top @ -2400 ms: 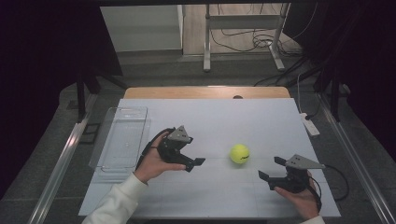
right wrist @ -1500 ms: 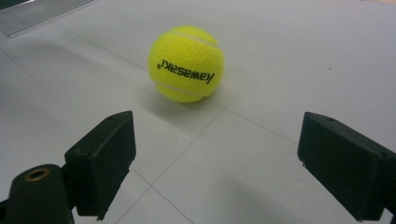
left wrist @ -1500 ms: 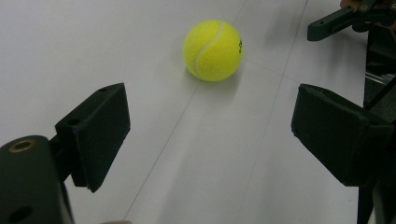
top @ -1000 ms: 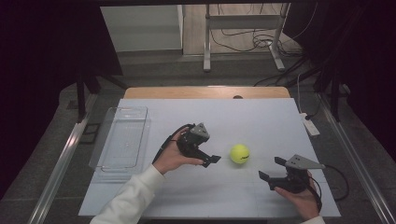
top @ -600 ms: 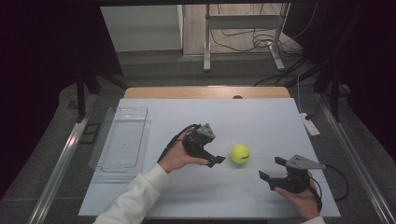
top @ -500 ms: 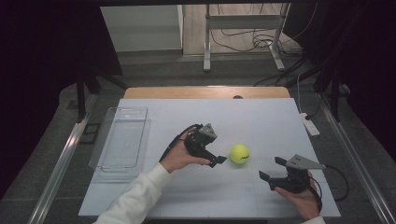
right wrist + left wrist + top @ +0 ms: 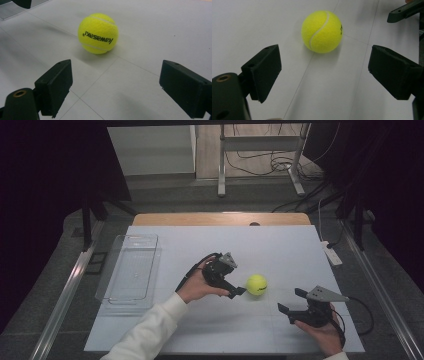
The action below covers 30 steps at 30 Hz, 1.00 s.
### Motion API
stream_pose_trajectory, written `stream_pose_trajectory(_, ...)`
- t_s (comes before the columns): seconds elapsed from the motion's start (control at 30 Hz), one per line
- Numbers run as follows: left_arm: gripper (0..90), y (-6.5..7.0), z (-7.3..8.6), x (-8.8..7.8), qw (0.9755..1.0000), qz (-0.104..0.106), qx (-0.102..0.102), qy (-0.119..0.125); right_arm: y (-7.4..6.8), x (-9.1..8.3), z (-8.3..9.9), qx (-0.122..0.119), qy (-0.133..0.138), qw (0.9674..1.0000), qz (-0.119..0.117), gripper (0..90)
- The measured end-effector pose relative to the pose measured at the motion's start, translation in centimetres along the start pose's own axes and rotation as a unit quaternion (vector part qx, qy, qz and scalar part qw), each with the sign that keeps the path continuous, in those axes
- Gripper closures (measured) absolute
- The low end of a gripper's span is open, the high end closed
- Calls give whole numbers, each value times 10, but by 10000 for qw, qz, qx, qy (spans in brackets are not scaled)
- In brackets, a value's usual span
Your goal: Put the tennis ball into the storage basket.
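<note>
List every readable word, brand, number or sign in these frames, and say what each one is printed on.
"Kawasaki": black print on the tennis ball, seen upside down in the right gripper view.
Black marks at the ball's edge in the left gripper view: cut off, unreadable.
No other text can be read.

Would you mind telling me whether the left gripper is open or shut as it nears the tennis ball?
Open. The left gripper has its two black jaws spread wide apart, and the tennis ball lies free on the table ahead of them.
</note>
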State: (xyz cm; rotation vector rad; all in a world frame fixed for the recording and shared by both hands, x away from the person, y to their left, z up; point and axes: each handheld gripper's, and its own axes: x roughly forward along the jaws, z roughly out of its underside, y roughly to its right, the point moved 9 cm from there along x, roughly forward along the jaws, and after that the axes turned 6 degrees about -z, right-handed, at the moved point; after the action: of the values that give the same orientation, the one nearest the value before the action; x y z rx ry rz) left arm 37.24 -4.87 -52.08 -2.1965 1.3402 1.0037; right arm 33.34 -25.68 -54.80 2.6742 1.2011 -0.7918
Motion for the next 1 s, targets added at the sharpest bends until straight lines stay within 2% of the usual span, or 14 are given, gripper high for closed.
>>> stream_pose_trajectory(0.2,122,1,-1,4,10000,33,61,-42,0,0,0,3,6,10000,-11,116)
stream_pose_trajectory(0.6,123,1,-4,12,9999,61,57,-89,0,0,0,9,1,10000,-10,116)
stream_pose_trajectory(1.0,120,2,-10,29,9998,128,64,-149,0,-1,1,16,-2,10000,-6,116)
